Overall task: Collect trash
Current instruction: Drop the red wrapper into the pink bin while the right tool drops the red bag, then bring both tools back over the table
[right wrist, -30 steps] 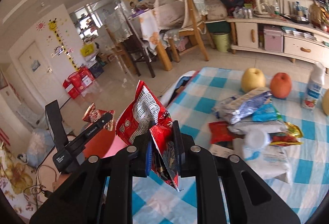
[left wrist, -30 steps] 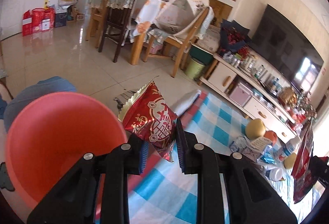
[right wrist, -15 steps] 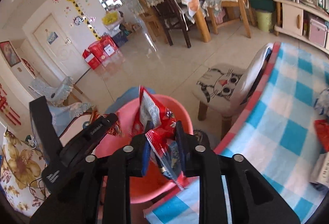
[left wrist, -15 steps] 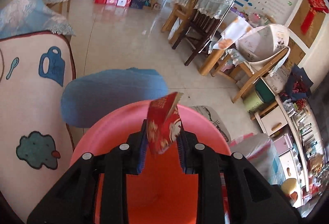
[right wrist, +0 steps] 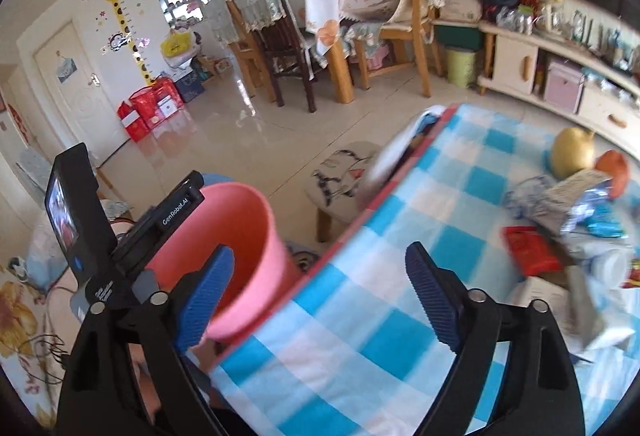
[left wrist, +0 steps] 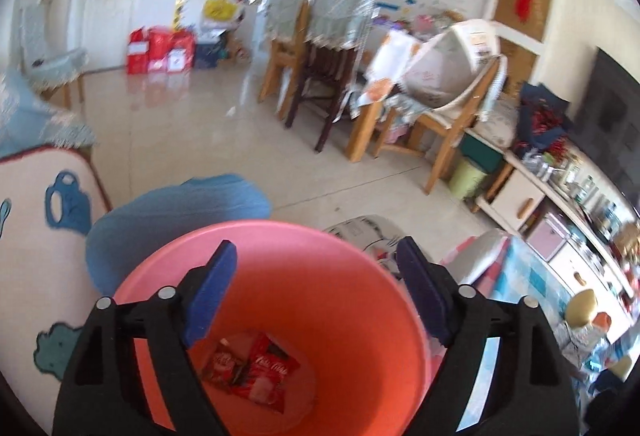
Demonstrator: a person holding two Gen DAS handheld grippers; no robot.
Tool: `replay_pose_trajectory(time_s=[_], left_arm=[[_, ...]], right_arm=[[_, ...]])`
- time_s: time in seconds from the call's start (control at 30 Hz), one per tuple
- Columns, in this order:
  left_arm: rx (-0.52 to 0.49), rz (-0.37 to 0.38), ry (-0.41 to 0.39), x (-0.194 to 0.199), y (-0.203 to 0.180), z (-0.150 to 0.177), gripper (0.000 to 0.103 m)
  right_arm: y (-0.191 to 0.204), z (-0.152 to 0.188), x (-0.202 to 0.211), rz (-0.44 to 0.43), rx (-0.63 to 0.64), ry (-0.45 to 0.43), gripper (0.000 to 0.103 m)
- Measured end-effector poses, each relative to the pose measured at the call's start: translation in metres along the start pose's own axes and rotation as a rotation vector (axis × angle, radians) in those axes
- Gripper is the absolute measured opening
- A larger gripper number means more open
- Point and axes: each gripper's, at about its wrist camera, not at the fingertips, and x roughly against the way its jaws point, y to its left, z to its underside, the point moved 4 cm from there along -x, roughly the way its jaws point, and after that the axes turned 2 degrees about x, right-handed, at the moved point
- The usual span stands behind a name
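1. Left gripper [left wrist: 316, 296]: held over the mouth of the pink bin [left wrist: 360, 268], pointing down into it. The jaws have just been opening and are seen wide apart, with nothing between them.
2. Red snack wrappers [left wrist: 256, 368]: seen lying flat and partly overlapped on the bin floor, well below the blue pads [left wrist: 210, 298]. The long axis of the larger wrapper is judged to run from upper left to lower right in the left wrist view.
3. Right gripper [right wrist: 320, 288]: held above the edge of the checked tablecloth [right wrist: 400, 336], just right of the bin [right wrist: 248, 244]. Its jaws have just been opening and stand wide, with nothing between them.
4. Remaining trash [right wrist: 568, 204]: a pile of foil and plastic packets is seen on the cloth at the right, near a yellow fruit [right wrist: 572, 150] and an orange one [right wrist: 614, 166]. A flat red packet [right wrist: 528, 250] lies at the pile's near side, its long axis judged to run toward the lower right; blur hides finer detail.
5. Handling, judged: the packets are expected to be very light, thin, crinkly and slippery, collapsing under the pads. A pinch across a sealed edge or a crumpled fold is advised, not a flat face.
6. The fruit is judged not to be trash.
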Motion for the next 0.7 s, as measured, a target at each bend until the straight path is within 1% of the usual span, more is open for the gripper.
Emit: replay_pose_trajectory(time_s=[0.13,0.2,0.3,0.43,0.57,0.7], left_arm=[[-0.096,0.104,-0.053,0.013,-0.031,0.007,0.085],[-0.138,0.14,-0.064,0.017,-0.047,0.012,0.087],[-0.174,0.204,-0.034,0.017,-0.063,0.019,0.087],[-0.243,0.221,0.016,0.018,-0.087,0.027,0.087],[-0.357,0.264,0.02,0.028,-0.114,0.044,0.087],[-0.471,0.323,0.037,0.036,-0.142,0.063,0.087]], right_arm=[[-0.033,0.01,0.038,0.085,-0.006,-0.082,0.093],[-0.045,0.012,0.051,0.096,-0.024,-0.099,0.093],[-0.063,0.012,0.066,0.107,-0.037,-0.12,0.094],[-0.086,0.016,0.09,0.124,-0.032,-0.151,0.095],[-0.113,0.017,0.115,0.139,-0.053,-0.18,0.096],[-0.149,0.018,0.139,0.193,-0.086,-0.203,0.097]])
